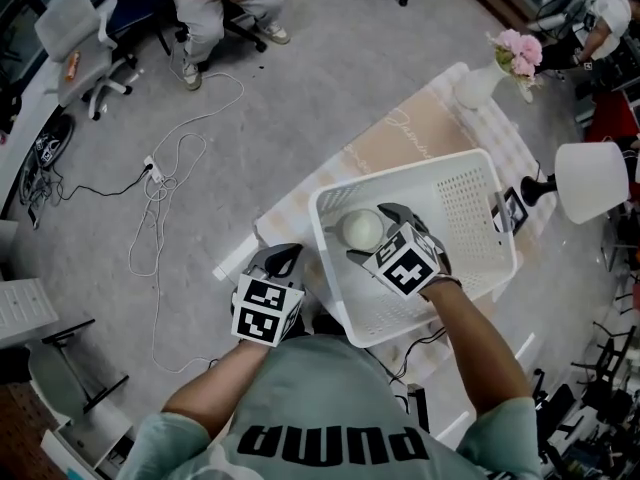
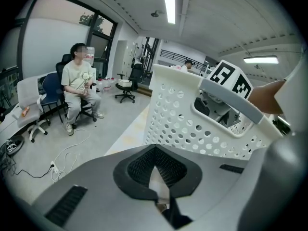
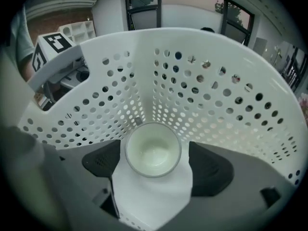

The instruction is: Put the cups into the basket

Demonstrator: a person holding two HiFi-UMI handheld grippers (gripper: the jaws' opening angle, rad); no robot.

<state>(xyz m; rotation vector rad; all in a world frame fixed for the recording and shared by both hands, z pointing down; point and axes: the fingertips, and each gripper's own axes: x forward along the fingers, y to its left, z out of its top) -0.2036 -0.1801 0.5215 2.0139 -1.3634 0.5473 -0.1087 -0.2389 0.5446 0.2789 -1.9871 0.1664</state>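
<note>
A pale green cup (image 1: 361, 230) stands upright on the floor of the white perforated basket (image 1: 400, 173), near its left wall. My right gripper (image 1: 376, 235) reaches into the basket. In the right gripper view the cup (image 3: 153, 149) sits between the pads of my right gripper (image 3: 155, 159), which is open, with a small gap on each side, and the basket wall (image 3: 202, 85) curves behind. My left gripper (image 1: 275, 260) hangs outside the basket's left side. In its own view my left gripper (image 2: 155, 165) is shut and empty, facing the basket (image 2: 192, 124).
The basket rests on a table with a light cloth (image 1: 400, 138). A vase of pink flowers (image 1: 512, 58) stands at the far end and a white lamp (image 1: 592, 182) to the right. Cables (image 1: 165, 183) lie on the floor; a person sits on a chair (image 1: 215, 3).
</note>
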